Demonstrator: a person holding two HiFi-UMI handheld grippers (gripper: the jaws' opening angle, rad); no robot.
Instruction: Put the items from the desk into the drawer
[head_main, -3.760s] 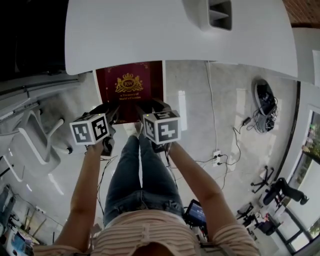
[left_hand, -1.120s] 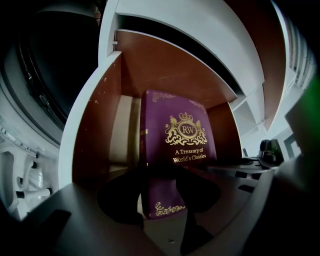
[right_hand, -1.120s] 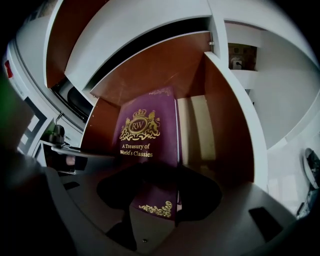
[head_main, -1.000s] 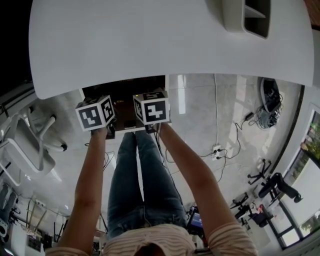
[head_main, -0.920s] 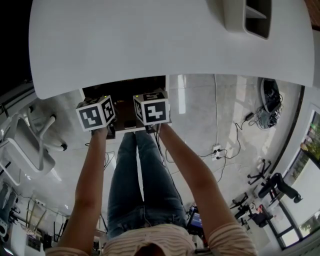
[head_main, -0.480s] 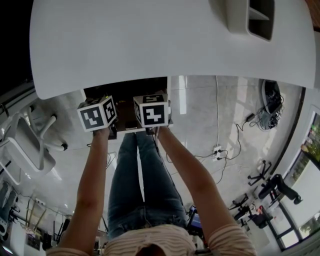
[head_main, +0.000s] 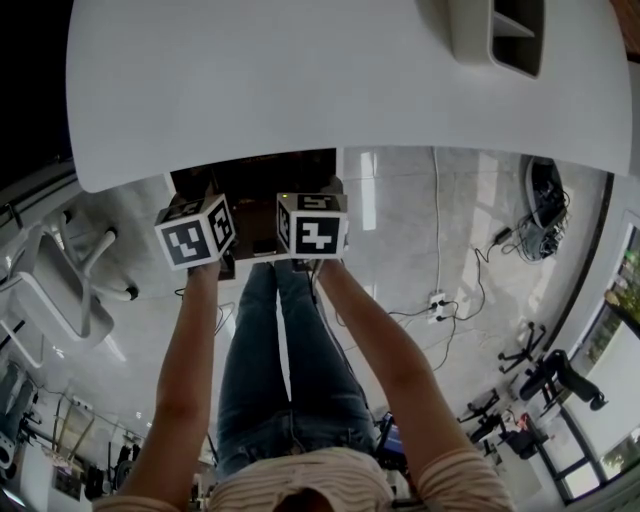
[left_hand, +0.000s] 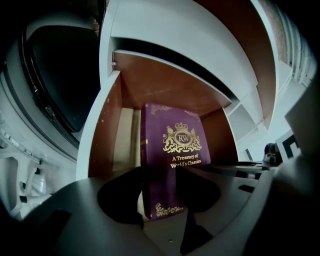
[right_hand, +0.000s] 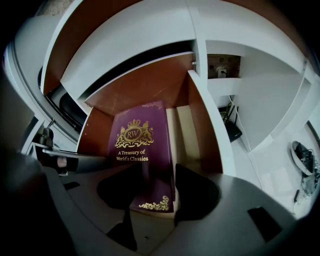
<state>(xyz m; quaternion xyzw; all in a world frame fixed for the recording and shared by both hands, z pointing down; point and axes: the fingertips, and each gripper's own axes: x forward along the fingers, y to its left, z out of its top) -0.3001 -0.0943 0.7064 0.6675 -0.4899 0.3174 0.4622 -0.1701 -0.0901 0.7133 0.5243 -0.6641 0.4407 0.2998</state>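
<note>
A purple book (left_hand: 175, 145) with gold print, "A Treasury of World's Classics", lies in the open drawer (left_hand: 102, 130) under the white desk (head_main: 350, 80). My left gripper (left_hand: 159, 172) stands open at the book's near left corner, one jaw beside the spine and the other over the cover. My right gripper (right_hand: 159, 175) stands open at the near right corner of the book (right_hand: 140, 140), inside the drawer's white side wall (right_hand: 202, 120). In the head view both grippers, left (head_main: 205, 205) and right (head_main: 320, 195), sit at the dark drawer mouth (head_main: 250, 165). There the desk edge hides the book.
A white organizer (head_main: 490, 35) stands on the desk at the far right. A white chair (head_main: 60, 290) is at the left. Cables and a power strip (head_main: 435, 300) lie on the floor to the right. The person's legs (head_main: 270, 350) are below the drawer.
In the oldest frame the book showed in the drawer in the head view; now the desk edge covers it. Over the last second the right gripper edged slightly right; the left one kept still.
</note>
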